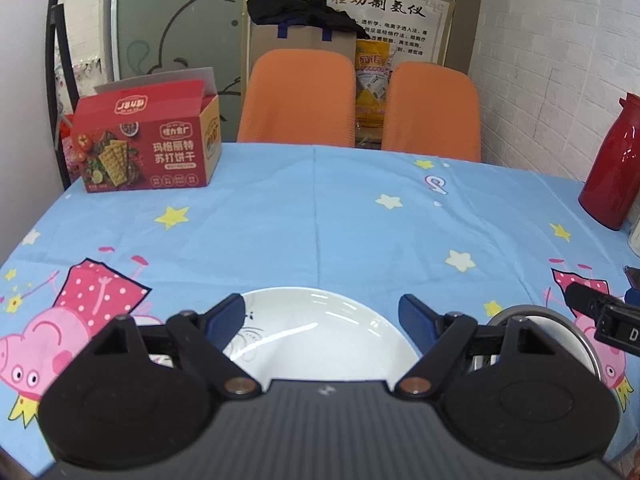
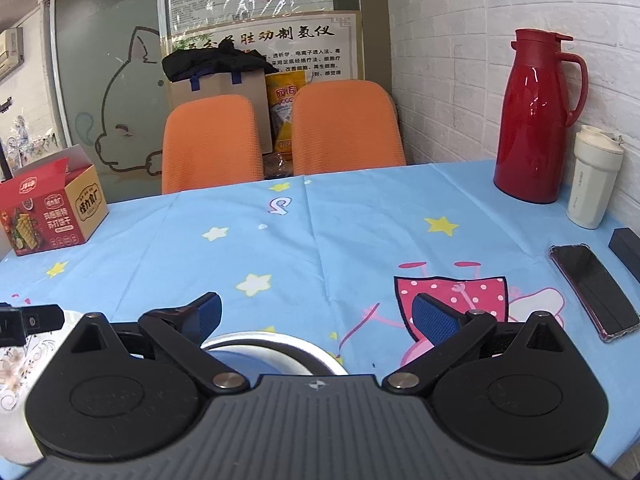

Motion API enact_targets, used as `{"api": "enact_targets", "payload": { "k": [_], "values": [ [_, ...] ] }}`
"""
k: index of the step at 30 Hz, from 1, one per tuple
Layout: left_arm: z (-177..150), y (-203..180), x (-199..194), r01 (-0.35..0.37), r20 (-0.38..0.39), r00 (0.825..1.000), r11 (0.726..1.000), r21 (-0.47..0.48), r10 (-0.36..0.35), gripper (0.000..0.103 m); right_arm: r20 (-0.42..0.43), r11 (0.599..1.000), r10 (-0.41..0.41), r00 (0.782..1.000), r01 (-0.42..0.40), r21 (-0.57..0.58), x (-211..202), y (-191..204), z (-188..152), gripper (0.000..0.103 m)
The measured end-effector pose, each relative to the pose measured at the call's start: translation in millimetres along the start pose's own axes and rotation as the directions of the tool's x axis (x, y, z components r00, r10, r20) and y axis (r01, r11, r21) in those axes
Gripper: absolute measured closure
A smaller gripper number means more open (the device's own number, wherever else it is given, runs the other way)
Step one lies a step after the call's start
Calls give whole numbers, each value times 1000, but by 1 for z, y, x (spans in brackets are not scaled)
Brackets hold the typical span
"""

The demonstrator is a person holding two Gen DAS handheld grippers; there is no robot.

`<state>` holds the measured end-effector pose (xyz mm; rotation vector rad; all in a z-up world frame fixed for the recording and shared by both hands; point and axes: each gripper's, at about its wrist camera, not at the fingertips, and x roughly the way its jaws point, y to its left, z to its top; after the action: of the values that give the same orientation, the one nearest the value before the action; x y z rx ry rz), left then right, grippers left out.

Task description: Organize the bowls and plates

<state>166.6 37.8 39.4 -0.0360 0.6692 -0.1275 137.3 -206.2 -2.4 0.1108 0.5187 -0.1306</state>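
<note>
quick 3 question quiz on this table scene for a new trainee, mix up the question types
1. True or false: the left gripper is clamped on the white plate.
2. Which dish lies below the right gripper? A) a glass cup B) the metal-rimmed bowl C) a wooden tray
3. Fill in: against the brick wall, beside the red thermos, stands a white ____.

Key:
1. False. Its fingers stand apart above the plate, not pressing on it.
2. B. Only part of the bowl shows in the right wrist view.
3. Tumbler.
</note>
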Motion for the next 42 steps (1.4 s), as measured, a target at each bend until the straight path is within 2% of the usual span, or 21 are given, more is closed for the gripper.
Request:
{"api": "enact_targets", "payload": {
  "k": [4,6,9,11,14,17,19,20,26,32,34,36,42],
  "values": [
    [-2,13,-10,-16,11,1000,999,-30,17,22,-7,1000,24,1000,-24,-11,-11,2,-5,0],
    [-3,15,-15,-3,8,1000,999,-42,3,22,-18,999,39,999,-39,-11,-15,2,-8,0],
    [-6,7,-21,73,0,997,997,-27,-73,22,-32,999,48,998,-49,-15,-22,0,-16,0],
    [-6,-6,-22,146,-15,989,989,11,-146,22,-46,999,40,998,-41,-11,-25,-5,-21,0],
    [0,-32,-10,275,-83,959,960,47,-271,22,-75,1000,14,997,-13,5,-25,-16,-29,0],
    [6,-56,21,390,-222,901,920,41,-372,22,-113,1000,2,994,1,25,-20,-25,-35,0],
    [7,-69,40,436,-294,863,900,26,-410,22,-134,999,10,991,-5,40,-16,-30,-38,0],
    [7,-74,45,445,-309,856,895,33,-414,22,-145,999,19,989,-14,39,-14,-30,-40,0],
    [1,-98,64,428,-345,865,895,127,-365,24,-201,999,47,978,-48,-1,6,-23,-48,0],
    [-1,-105,75,398,-342,883,899,184,-321,24,-236,999,-22,972,10,-52,19,-28,-51,0],
    [-1,-104,77,406,-345,879,896,177,-330,23,-230,999,-30,973,26,-22,18,-36,-48,0],
    [-1,-104,79,413,-355,873,895,170,-335,23,-225,1000,-2,974,3,5,16,-40,-46,0],
    [-6,-107,84,427,-386,859,886,179,-336,24,-258,996,65,964,-80,-50,22,-18,-50,0]
  ]
}}
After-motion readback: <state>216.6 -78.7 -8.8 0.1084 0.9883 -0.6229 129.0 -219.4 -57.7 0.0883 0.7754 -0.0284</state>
